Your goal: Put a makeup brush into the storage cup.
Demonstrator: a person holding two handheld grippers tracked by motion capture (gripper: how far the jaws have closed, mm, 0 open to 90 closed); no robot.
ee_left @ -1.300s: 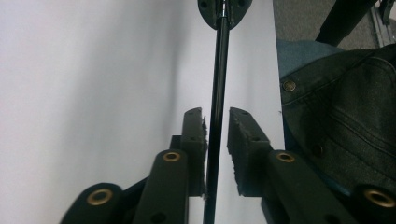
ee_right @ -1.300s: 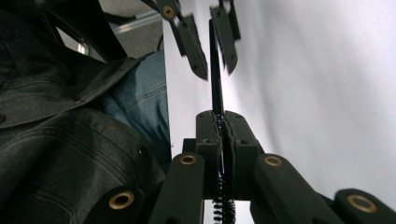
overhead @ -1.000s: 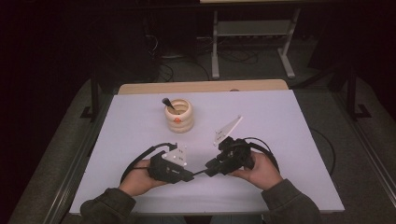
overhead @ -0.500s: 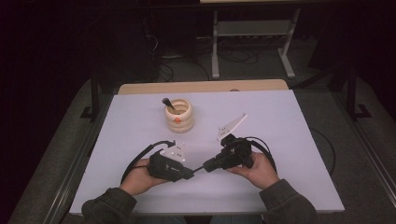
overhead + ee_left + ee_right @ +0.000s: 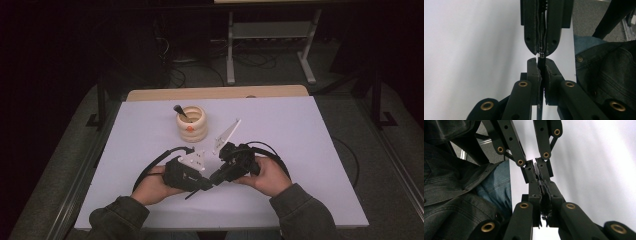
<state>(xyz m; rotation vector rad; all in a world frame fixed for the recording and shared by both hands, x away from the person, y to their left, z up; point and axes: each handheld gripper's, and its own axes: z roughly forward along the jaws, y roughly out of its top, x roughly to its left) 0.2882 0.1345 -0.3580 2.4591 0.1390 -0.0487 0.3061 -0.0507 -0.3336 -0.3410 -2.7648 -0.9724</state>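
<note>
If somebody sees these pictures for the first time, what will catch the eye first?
First, the two black grippers meeting tip to tip at the near middle of the white table: the left gripper and the right gripper both clamp one thin dark brush-like stick. Behind them stands a cream ringed holder.

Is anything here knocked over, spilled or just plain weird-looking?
Nothing spilled or toppled. The ringed cream pot stands upright with a dark stick in it. One curiosity: both grippers, left and right, pinch the same thin black rod tip to tip.

Dim room, grey floor [image 5: 350,100] (cables strewn), metal stand [image 5: 270,45] behind.
</note>
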